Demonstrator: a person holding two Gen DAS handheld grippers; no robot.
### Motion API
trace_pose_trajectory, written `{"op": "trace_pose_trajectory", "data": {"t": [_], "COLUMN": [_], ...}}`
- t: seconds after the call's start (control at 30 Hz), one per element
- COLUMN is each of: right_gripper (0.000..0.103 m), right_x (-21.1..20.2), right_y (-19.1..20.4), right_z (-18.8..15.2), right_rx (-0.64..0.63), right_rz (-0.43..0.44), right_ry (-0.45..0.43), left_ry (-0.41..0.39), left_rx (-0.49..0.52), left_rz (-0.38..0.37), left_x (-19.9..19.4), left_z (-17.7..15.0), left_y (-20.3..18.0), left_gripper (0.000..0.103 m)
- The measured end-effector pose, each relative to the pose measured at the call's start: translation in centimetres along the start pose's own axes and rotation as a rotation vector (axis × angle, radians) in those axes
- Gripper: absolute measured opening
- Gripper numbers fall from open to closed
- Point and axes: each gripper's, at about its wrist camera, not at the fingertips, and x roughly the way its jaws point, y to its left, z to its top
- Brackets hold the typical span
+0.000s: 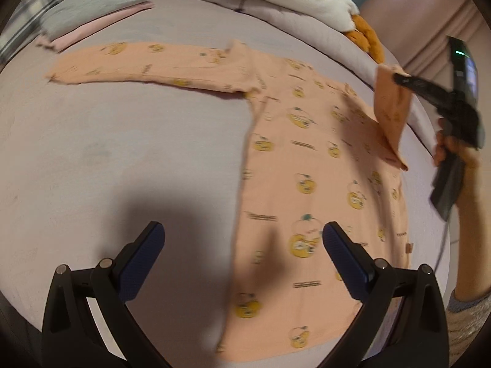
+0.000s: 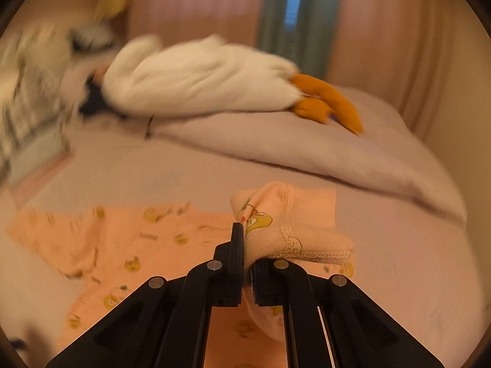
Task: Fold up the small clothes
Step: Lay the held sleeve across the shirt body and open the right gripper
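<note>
A peach long-sleeved child's top point(image 1: 310, 165), printed with small yellow cartoon figures, lies spread flat on a pale lilac bed sheet point(image 1: 122, 153), one sleeve point(image 1: 147, 64) stretched out straight to the side and the hem nearest the left wrist camera. The right gripper point(image 2: 248, 245) pinches the cuff point(image 2: 291, 230) of the other sleeve, its jaws pressed together on the stitched edge, and holds that sleeve lifted off the sheet above the shirt's far shoulder. The left gripper point(image 1: 244, 257) hovers over the hem with its jaws spread wide, gripping nothing.

The step in hand appears to be folding the raised sleeve inward across the body. Done well, the cuff would travel low and level over the chest, with the crease falling at the shoulder seam, and the free gripper could press the body down so the fabric does not drag or bunch.

Beyond the shirt, folded grey and pink clothes point(image 1: 92, 9) sit stacked near the sheet's far corner. A white plush goose point(image 2: 202, 79) with orange feet rests on a rumpled duvet point(image 2: 307, 150), before pink curtains point(image 2: 190, 3).
</note>
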Motion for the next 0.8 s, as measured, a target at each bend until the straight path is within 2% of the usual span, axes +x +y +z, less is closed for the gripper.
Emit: {"op": "trace_pose_trajectory", "data": {"t": [0.13,0.2,0.23,0.27,0.37,0.4,0.47,0.57,0.7,0.8], "right_gripper": [0.007,0.015,0.026,0.029,0.031,0.038,0.05,0.052,0.052,0.052], "right_x": [3.5,5.5,6.5,6.3,5.0,4.2,2.8,1.1,1.7,2.3], "right_y": [7.2,10.4,11.8,12.0,12.5,12.1,10.6,6.9,2.6,3.0], "right_z": [-2.1,-3.6,-4.5,-5.6,-5.7,-5.4,-4.8,-4.2,-5.2,-6.6], "right_rx": [-0.197,-0.315,-0.369,-0.387,-0.34,-0.307,-0.234,-0.095,0.042,0.014], "right_rz": [-0.052,-0.082,-0.074,-0.05,0.109,0.165,0.262,0.385,0.382,0.397], "right_ry": [0.076,0.138,0.171,0.187,0.184,0.168,0.141,0.106,0.147,0.196], "left_ry": [-0.003,-0.002,-0.002,-0.002,-0.001,0.003,0.003,-0.01,-0.016,-0.016], "left_rx": [-0.038,-0.048,-0.052,-0.056,-0.07,-0.079,-0.089,-0.088,-0.105,-0.127], "left_rz": [0.016,0.022,0.024,0.025,0.031,0.029,0.018,0.008,-0.007,-0.009], "left_x": [-0.2,-0.3,-0.3,-0.3,-0.1,0.0,0.0,-0.1,0.0,0.1], "left_z": [0.1,0.2,0.2,0.2,0.4,0.5,0.6,0.6,0.5,0.7], "left_y": [1.7,2.2,2.5,2.8,3.4,3.6,3.8,3.9,4.8,5.7], "left_gripper": [0.103,0.103,0.103,0.103,0.103,0.103,0.103,0.103,0.103,0.103]}}
